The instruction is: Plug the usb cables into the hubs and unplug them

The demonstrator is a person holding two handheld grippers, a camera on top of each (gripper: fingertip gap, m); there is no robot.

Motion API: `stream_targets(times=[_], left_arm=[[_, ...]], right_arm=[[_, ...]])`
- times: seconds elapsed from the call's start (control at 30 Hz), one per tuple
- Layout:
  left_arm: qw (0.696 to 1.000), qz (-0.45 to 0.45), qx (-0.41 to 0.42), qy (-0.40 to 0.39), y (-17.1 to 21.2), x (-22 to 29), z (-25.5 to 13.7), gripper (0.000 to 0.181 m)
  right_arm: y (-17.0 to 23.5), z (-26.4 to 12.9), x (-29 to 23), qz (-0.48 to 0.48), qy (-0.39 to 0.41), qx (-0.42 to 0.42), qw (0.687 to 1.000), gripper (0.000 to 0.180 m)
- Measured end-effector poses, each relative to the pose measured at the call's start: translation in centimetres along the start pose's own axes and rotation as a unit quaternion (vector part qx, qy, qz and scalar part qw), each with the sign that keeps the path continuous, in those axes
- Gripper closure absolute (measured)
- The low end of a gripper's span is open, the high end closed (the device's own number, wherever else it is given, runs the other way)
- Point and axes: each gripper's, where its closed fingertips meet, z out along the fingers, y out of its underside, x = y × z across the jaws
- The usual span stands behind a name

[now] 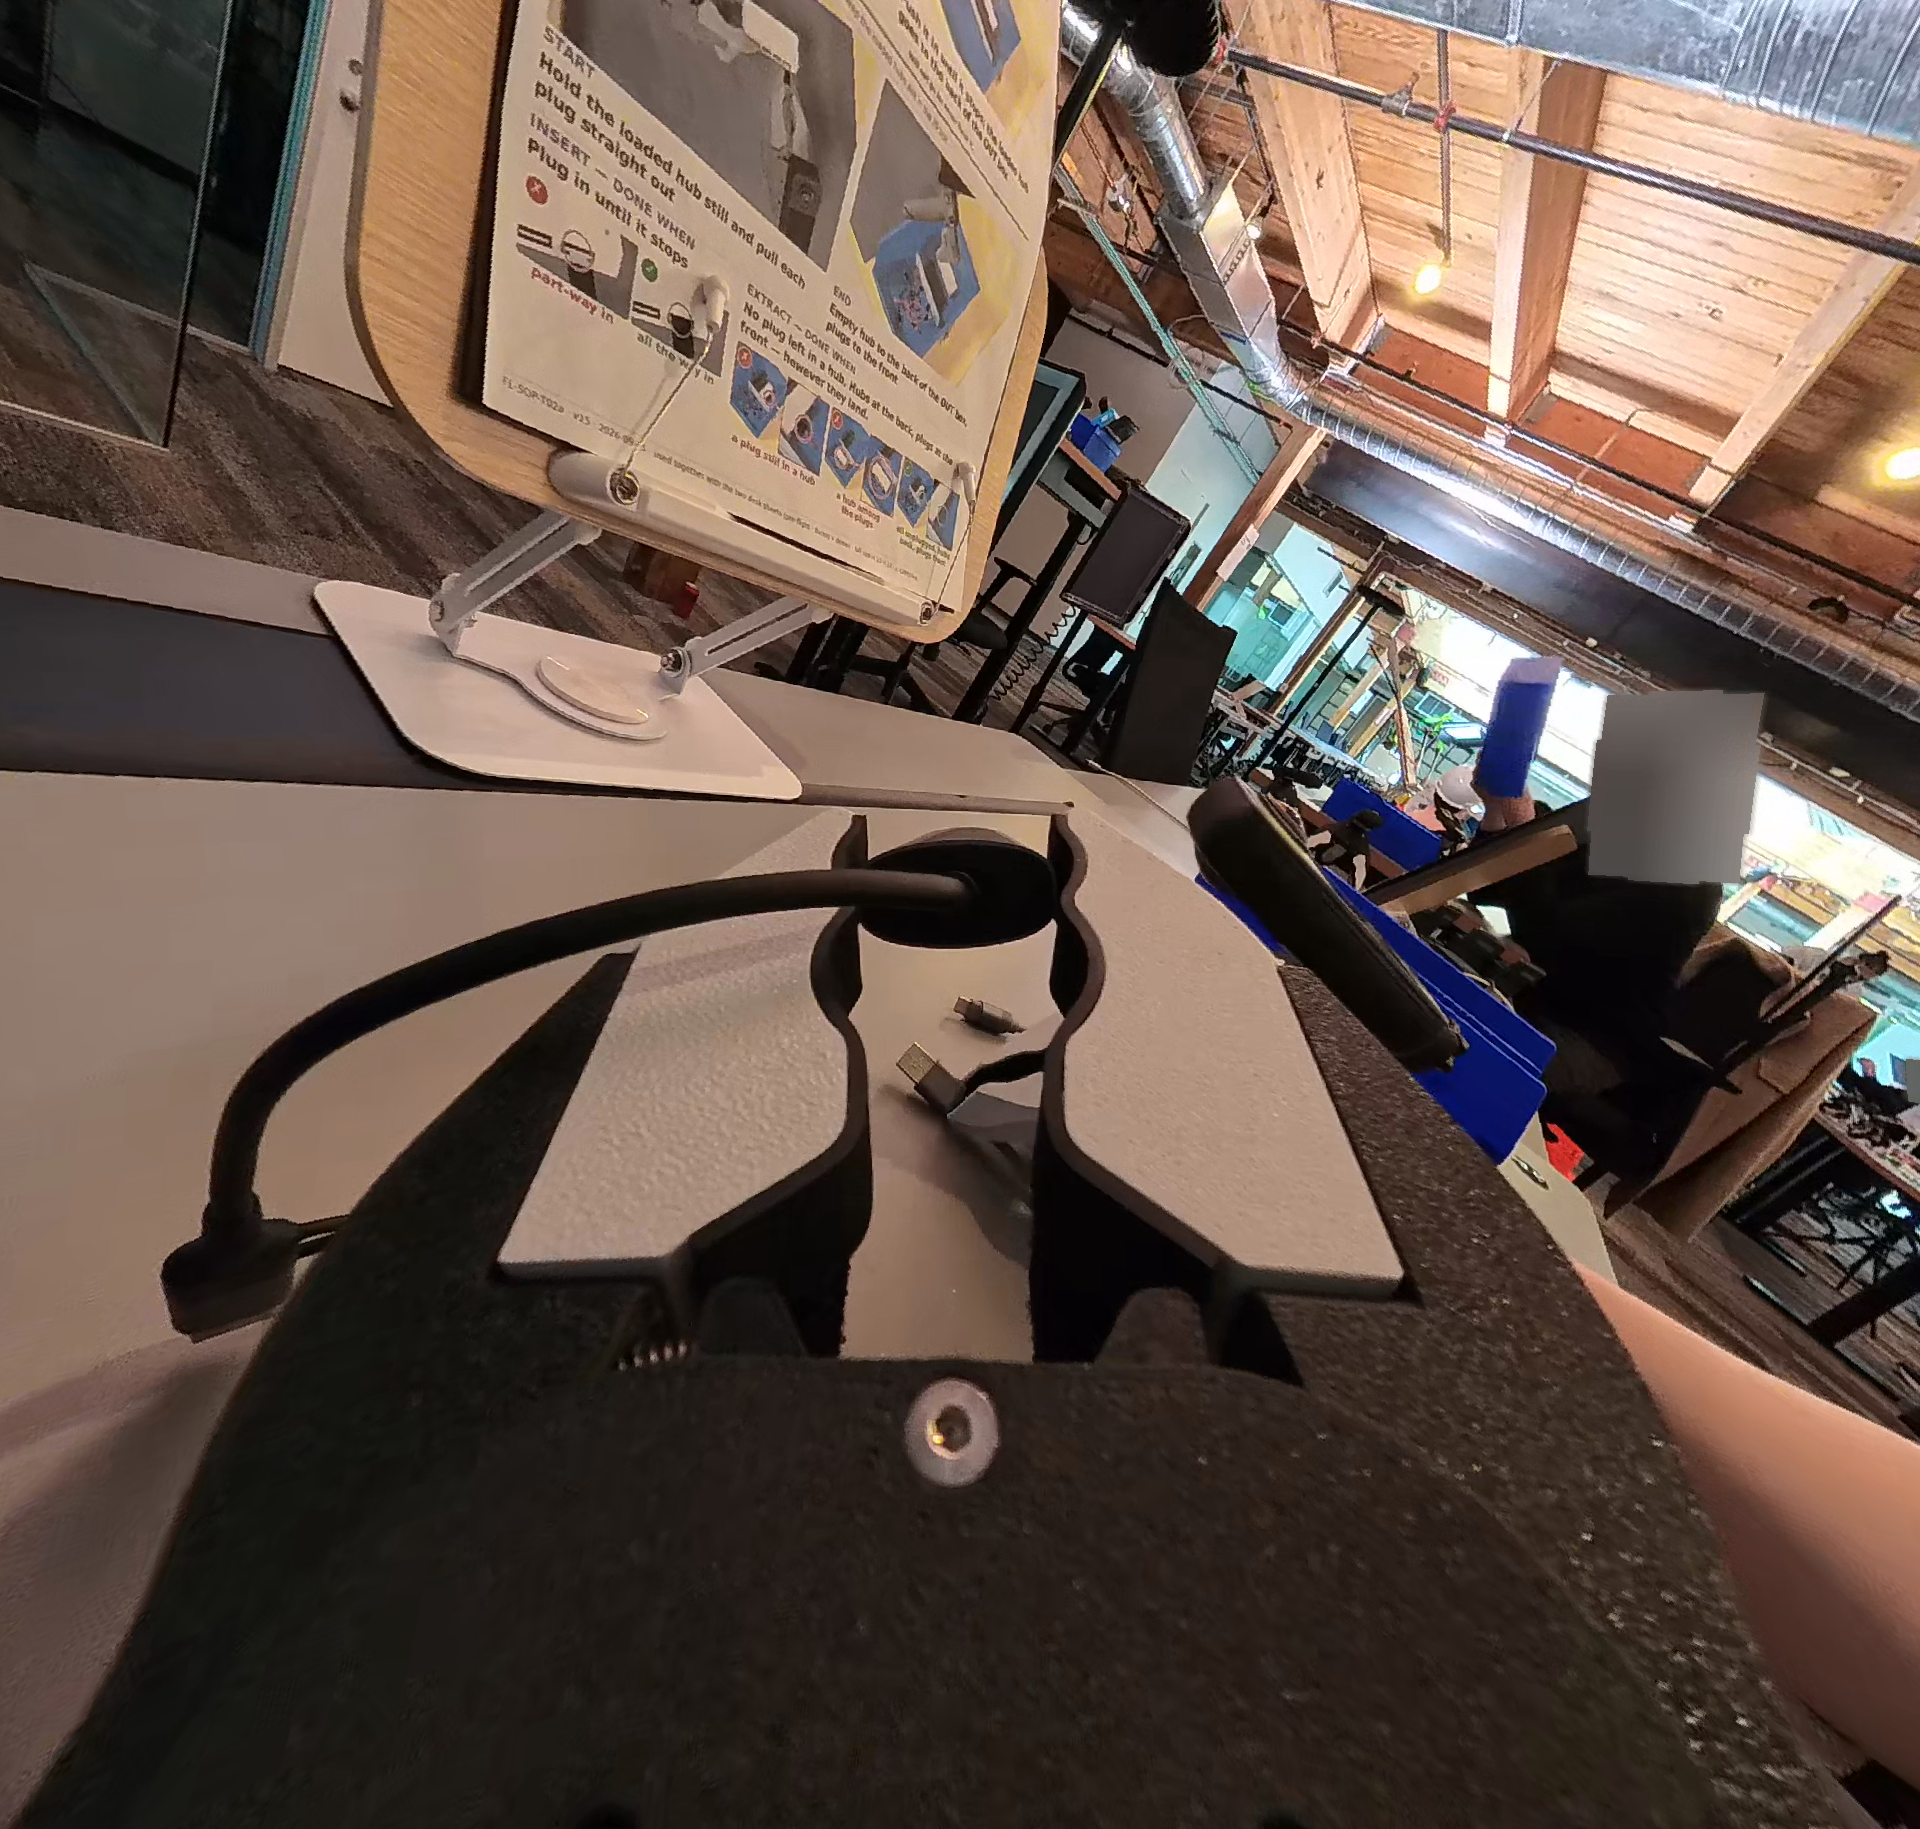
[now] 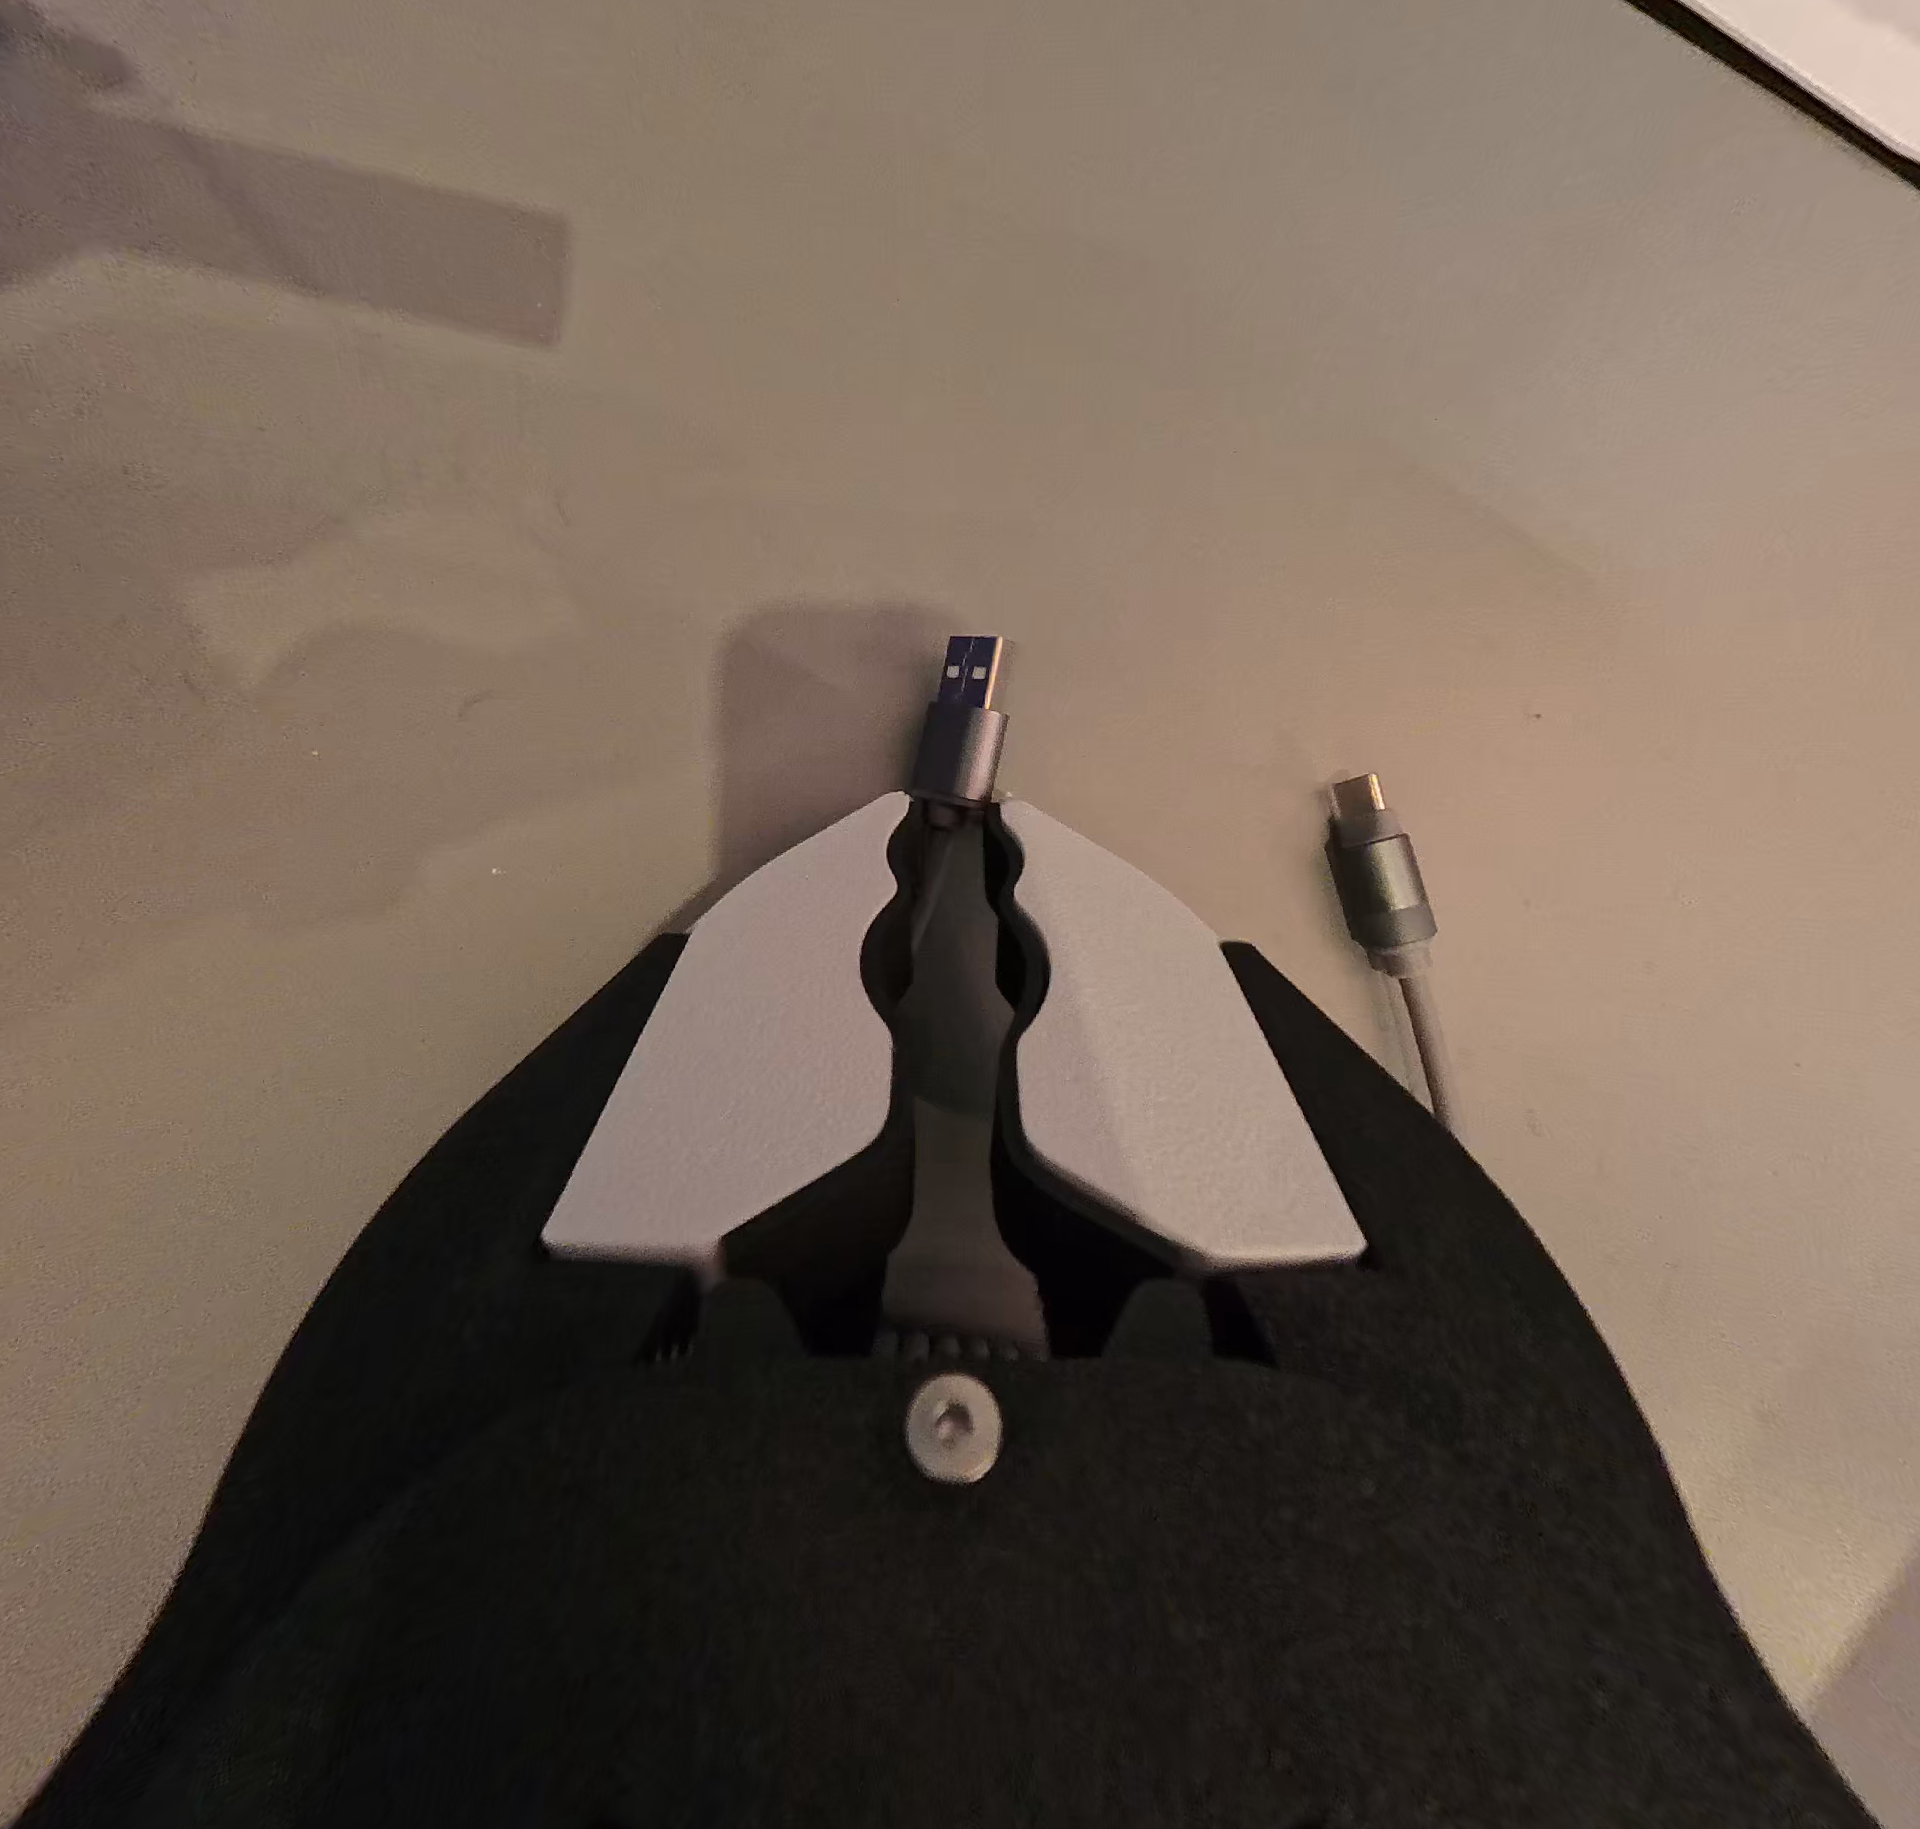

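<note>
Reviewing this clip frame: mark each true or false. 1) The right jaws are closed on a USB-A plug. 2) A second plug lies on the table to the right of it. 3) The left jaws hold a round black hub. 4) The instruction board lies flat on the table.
1) True: the right gripper grips the USB-A plug.
2) True: the loose plug lies on the table, untouched.
3) True: the left gripper grips the round black hub.
4) False: the instruction board stands tilted on a white stand.
</note>
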Motion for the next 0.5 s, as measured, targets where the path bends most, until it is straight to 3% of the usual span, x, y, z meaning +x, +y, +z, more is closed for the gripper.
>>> stream_targets(times=[0.5], left_arm=[[1.0, -0.002, -0.003, -0.002, 0.18, -0.17, 0.05, 0.148]], right_arm=[[0.17, -0.16, -0.35, -0.011, -0.01, -0.007, 1.0, 0.168]])
